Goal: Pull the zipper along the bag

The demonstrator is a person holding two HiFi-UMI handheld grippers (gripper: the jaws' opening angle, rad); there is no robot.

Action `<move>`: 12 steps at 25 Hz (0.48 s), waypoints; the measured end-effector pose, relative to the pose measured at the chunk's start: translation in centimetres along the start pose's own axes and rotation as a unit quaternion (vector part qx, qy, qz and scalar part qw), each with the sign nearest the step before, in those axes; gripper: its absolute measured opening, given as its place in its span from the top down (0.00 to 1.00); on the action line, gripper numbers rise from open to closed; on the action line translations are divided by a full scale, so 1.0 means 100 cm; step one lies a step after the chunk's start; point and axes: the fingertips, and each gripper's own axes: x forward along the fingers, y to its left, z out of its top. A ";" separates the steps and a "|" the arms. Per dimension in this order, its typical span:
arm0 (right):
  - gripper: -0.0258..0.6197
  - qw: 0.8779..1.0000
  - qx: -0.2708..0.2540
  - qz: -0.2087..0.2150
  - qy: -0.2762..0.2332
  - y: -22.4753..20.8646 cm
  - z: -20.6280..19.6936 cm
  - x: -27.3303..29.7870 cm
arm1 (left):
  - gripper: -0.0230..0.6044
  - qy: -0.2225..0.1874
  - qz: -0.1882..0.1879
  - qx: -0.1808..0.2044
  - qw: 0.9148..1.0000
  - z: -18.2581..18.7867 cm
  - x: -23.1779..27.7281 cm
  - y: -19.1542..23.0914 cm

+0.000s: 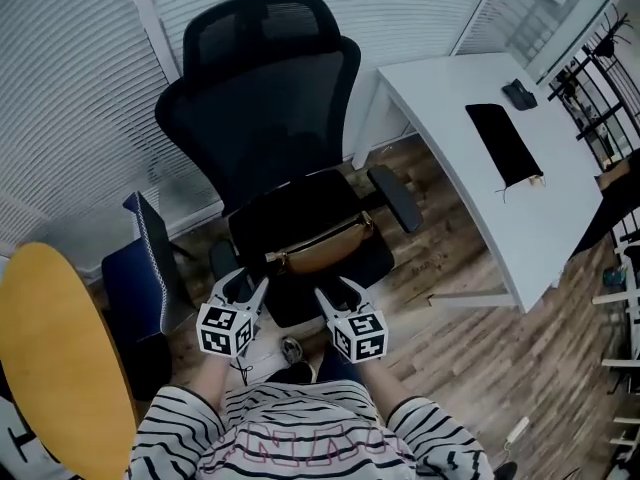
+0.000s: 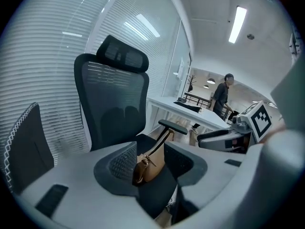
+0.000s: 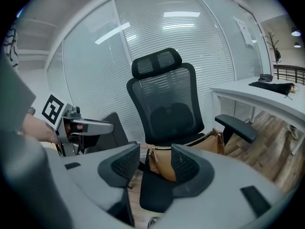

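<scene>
On the seat of a black mesh-backed office chair (image 1: 265, 118) lies the tan leather bag (image 1: 322, 248), stretched across the cushion with a brass-coloured fitting at the end nearer the head view's left and its other end close to the chair's armrest (image 1: 395, 198). Both tools hang just short of the seat's front edge, side by side and apart from the bag. The left gripper (image 1: 248, 286) points forward and downward at the bag's left end, and its own camera shows its two fingers (image 2: 121, 163) spread wide with nothing clamped; the bag only appears through the gap, farther off on the seat. The right gripper (image 1: 337, 293) is angled much the same toward the middle of the bag, its fingers (image 3: 190, 168) likewise parted and touching nothing, with the bag framed behind them. Each tool's marker cube sits near the person's striped sleeves at the bottom of the head view. A white table (image 1: 520, 218) stands to the right of the chair and carries a flat black pouch (image 1: 503, 143) and a small dark object (image 1: 520, 95). A round yellow tabletop (image 1: 55, 358) and a dark blue chair (image 1: 140, 278) are at the left, window blinds (image 1: 70, 88) run behind, and the floor (image 1: 470, 358) is wood plank. The left gripper view shows a person (image 2: 222, 95) standing well beyond the table.
</scene>
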 end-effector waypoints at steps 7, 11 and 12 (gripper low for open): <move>0.65 0.999 -0.014 0.017 0.029 -0.018 -0.021 0.020 | 0.68 0.033 0.007 -0.010 0.999 -0.025 0.031 0.006; 0.65 0.998 -0.021 0.031 0.048 -0.024 -0.035 0.041 | 0.66 0.047 0.015 -0.016 0.999 -0.039 0.048 0.016; 0.65 0.998 -0.023 0.035 0.052 -0.025 -0.038 0.046 | 0.65 0.051 0.016 -0.017 0.998 -0.042 0.053 0.017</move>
